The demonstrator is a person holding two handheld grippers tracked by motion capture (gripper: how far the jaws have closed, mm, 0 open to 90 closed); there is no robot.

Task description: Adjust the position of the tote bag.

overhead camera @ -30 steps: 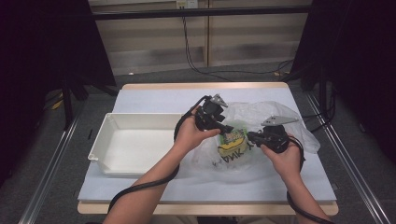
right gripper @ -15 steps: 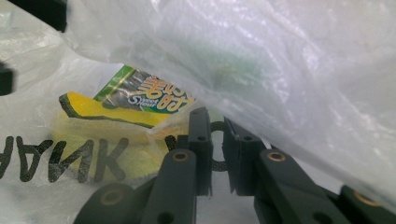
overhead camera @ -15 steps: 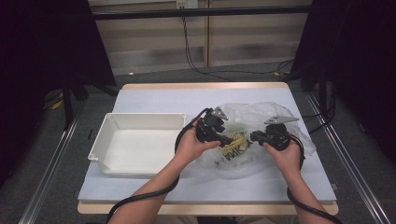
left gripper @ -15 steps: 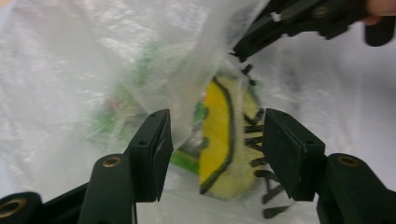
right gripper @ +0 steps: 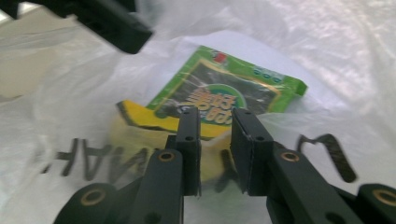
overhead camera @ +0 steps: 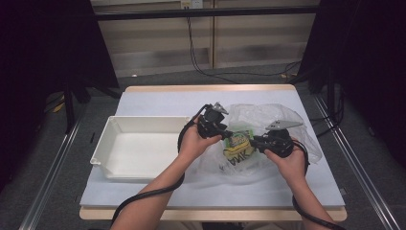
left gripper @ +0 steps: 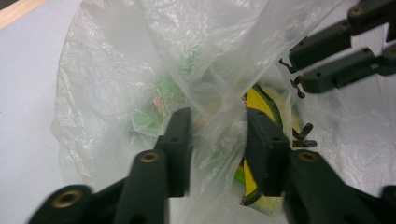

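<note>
Both grippers at the plastic bag, the packets still inside it

My left gripper (left gripper: 212, 140) has just been closing and has a fold of the clear plastic bag (overhead camera: 268, 120) bunched between its jaws, though I cannot tell whether the pads press it. My right gripper (right gripper: 215, 140) has just been opening; its jaws stand slightly apart over the film, clamping nothing that I can make out. The green seaweed packet (right gripper: 229, 93) lies flat just ahead of my right gripper, its long axis slanting away from it, with the yellow sponge (right gripper: 140, 119) beside it. All of this rests on the worktop (overhead camera: 158, 100), right of the white tray (overhead camera: 139, 148). My right hand is nearer the packet.
</note>
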